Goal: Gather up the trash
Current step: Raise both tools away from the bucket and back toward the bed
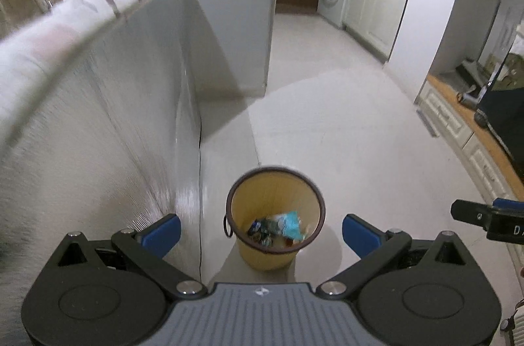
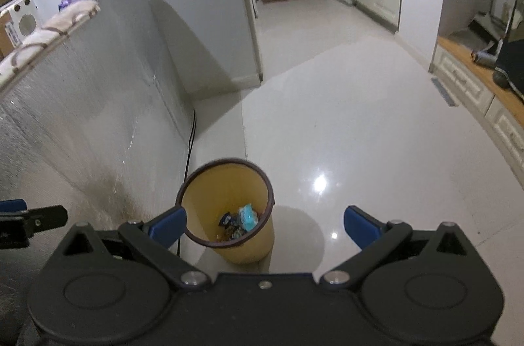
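Both hand-held grippers hover above the bin (image 1: pixel 275 215), a yellow pail with a dark rim standing on the floor (image 1: pixel 344 123) just beside a grey cabinet (image 1: pixel 114 117). The left hand-held gripper (image 1: pixel 261 231) has its 2 blue fingers (image 1: pixel 162 230) spread wide with nothing between them; the right hand-held gripper (image 2: pixel 265 226) is likewise spread and empty, its left finger overlapping the bin's rim in that view.

The trash (image 1: pixel 278 228) lies at the bottom of the bin: a pale blue wrapper and a few darker scraps, too small to name. No loose litter shows on the visible stretch of floor, and neither tool carries anything, so this looks like the point just after a drop, with that piece already collected.

What is left is hard to judge. The cloth-covered counter (image 1: pixel 82 12) runs along the upper left of both views, blurred in the left one, and nothing on it can be read as trash. Any remaining pieces would lie outside these views, so the task may be near its end or simply between pickups.
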Demonstrator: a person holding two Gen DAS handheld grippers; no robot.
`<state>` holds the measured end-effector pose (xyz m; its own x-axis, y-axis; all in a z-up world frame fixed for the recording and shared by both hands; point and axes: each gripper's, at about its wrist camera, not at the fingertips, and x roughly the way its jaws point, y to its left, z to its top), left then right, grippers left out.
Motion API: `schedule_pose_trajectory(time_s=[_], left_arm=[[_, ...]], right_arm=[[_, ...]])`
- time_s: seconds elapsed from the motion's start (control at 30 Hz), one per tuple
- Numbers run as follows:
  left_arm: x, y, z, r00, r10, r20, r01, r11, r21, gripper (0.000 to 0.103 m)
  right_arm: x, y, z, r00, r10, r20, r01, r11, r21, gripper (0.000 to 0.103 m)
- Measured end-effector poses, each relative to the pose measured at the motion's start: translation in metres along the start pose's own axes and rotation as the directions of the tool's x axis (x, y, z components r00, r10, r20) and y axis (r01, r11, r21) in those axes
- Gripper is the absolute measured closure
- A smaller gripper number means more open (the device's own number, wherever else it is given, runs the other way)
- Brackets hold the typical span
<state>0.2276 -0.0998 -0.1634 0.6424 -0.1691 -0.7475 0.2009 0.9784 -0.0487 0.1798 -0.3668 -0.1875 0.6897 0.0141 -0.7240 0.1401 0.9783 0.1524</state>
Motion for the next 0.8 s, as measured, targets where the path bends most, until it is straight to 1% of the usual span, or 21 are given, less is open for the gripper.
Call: schedule_pose_trajectory(time_s=[0.17, 0.23, 0.33, 0.47, 0.6, 0.8], left_arm=[[-0.043, -0.001, 0.005, 0.996, -0.017, 0.087, 0.018, 1.0, -0.004, 0.0], [-0.061, -0.001, 0.005, 0.992, -0.032, 0.12, 0.034, 0.999, -0.013, 0.0], [-0.086, -0.001, 0.006, 0.985, -0.039, 0.166, 0.041, 0.999, -0.009, 0.0], [-0.119, 0.0, 0.005, 0.974, -0.042, 0.221, 0.043, 0.999, -0.003, 0.0], [-0.15, 0.006, 0.008, 0.959, -0.039, 0.279, 0.042, 0.999, -0.006, 0.0], [-0.193, 0.029, 0.017, 0.934, -0.002, 0.357, 0.008, 1.0, -0.014, 0.0]], right_arm=[[-0.038, 0.004, 0.0, 0.997, -0.002, 0.071, 0.002, 1.0, -0.005, 0.0], [-0.054, 0.007, 0.003, 0.994, 0.0, 0.105, 0.001, 1.0, -0.013, 0.0], [-0.08, 0.014, 0.006, 0.987, 0.008, 0.159, -0.004, 1.0, -0.025, 0.0], [-0.114, 0.025, 0.011, 0.972, 0.032, 0.231, -0.022, 0.999, -0.045, 0.0], [-0.14, 0.038, 0.017, 0.956, 0.058, 0.288, -0.04, 0.997, -0.07, 0.0], [-0.167, 0.065, 0.025, 0.927, 0.111, 0.359, -0.067, 0.989, -0.133, 0.0]])
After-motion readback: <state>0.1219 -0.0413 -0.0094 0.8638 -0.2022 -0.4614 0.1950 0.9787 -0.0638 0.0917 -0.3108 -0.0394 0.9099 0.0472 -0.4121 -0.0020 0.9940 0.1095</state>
